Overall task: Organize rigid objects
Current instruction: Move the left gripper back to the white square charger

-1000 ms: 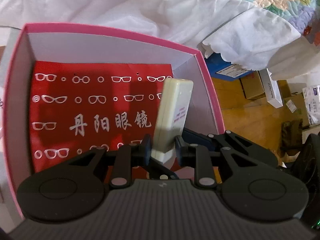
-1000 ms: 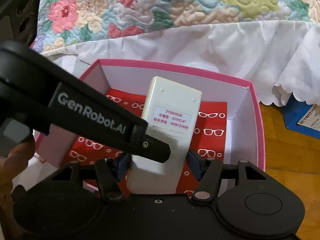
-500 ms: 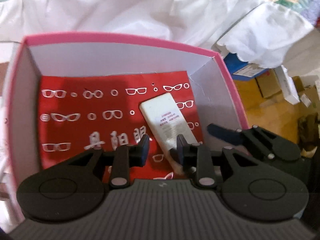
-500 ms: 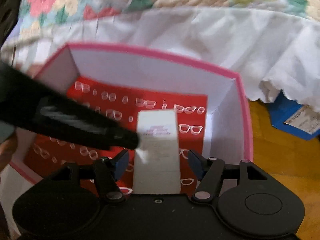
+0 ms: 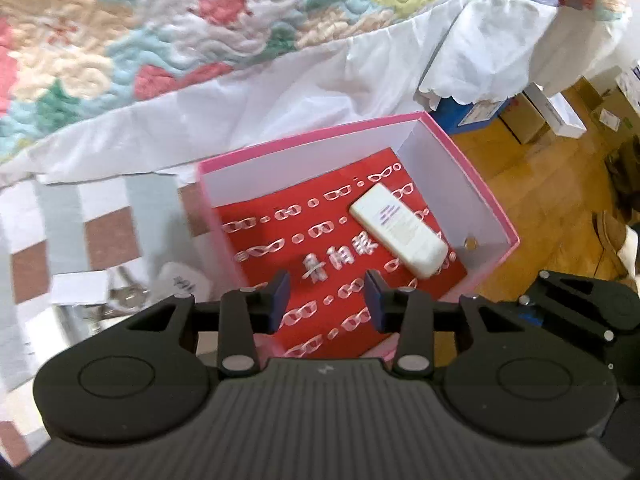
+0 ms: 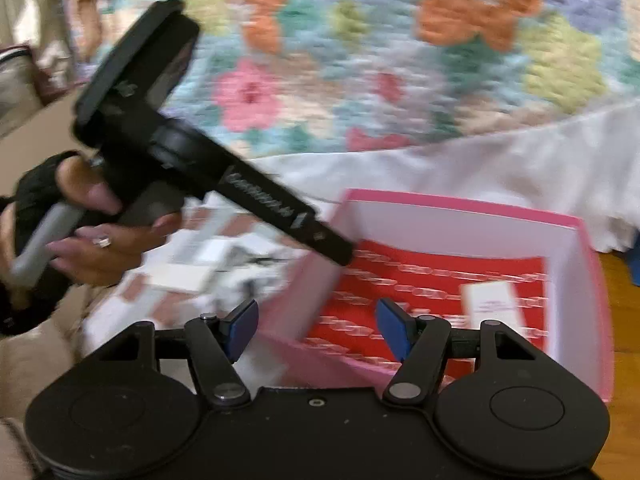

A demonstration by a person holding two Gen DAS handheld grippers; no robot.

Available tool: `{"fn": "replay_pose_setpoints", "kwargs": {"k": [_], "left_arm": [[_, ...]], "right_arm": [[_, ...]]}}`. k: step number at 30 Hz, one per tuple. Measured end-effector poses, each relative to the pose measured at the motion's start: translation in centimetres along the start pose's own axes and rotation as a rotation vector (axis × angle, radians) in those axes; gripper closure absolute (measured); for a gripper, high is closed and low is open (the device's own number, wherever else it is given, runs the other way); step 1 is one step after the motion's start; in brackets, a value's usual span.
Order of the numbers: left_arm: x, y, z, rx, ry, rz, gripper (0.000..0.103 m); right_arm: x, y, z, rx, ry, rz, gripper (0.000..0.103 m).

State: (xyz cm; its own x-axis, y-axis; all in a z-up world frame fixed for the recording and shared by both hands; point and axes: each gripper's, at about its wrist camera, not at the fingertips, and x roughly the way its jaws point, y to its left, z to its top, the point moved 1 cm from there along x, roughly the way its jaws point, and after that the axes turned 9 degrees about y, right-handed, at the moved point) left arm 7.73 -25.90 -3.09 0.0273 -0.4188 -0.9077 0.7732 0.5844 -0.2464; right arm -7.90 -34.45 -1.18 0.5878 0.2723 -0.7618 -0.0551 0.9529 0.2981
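Our left tongs [image 5: 326,300] hung apart and empty above the near rim of the pink box [image 5: 472,176]. One white remote [image 5: 400,234] lay flat ahead and right of them on the red liner [image 5: 280,236], its label too blurred to read. Our right tongs [image 6: 316,330] stood apart, also empty.
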Motion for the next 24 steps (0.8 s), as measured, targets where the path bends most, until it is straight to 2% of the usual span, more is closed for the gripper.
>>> {"fn": "replay_pose_setpoints", "kwargs": {"k": [4, 6, 8, 12, 16, 18, 24], "left_arm": [[-2.3, 2.0, -2.7, -0.018, 0.006, 0.035, 0.062], [-3.1, 3.2, -4.6, -0.069, 0.003, 0.092, 0.062], [-3.6, 4.4, -6.8, -0.12, 0.002, 0.1, 0.061], [-2.7, 7.1, -10.5, -0.219, 0.036, 0.075, 0.059], [0.3, 9.3, -13.1, -0.286, 0.08, 0.077, 0.06], [1.8, 10.1, -13.9, -0.312, 0.095, 0.077, 0.061], [5.4, 12.8, -15.0, -0.443, 0.084, 0.066, 0.059]], "right_arm": [[0.5, 3.8, 0.2, -0.088, 0.031, 0.072, 0.034], [1.1, 5.2, 0.1, -0.106, 0.043, 0.116, 0.034], [2.7, 6.5, -0.2, -0.123, 0.072, 0.154, 0.034], [7.6, 8.0, -0.9, -0.142, 0.14, 0.127, 0.034], [12.8, 8.7, -2.3, -0.164, 0.208, 0.046, 0.034], [14.2, 9.0, -2.9, -0.174, 0.214, 0.02, 0.034], [17.9, 8.5, -3.4, -0.096, 0.194, -0.002, 0.034]]}}
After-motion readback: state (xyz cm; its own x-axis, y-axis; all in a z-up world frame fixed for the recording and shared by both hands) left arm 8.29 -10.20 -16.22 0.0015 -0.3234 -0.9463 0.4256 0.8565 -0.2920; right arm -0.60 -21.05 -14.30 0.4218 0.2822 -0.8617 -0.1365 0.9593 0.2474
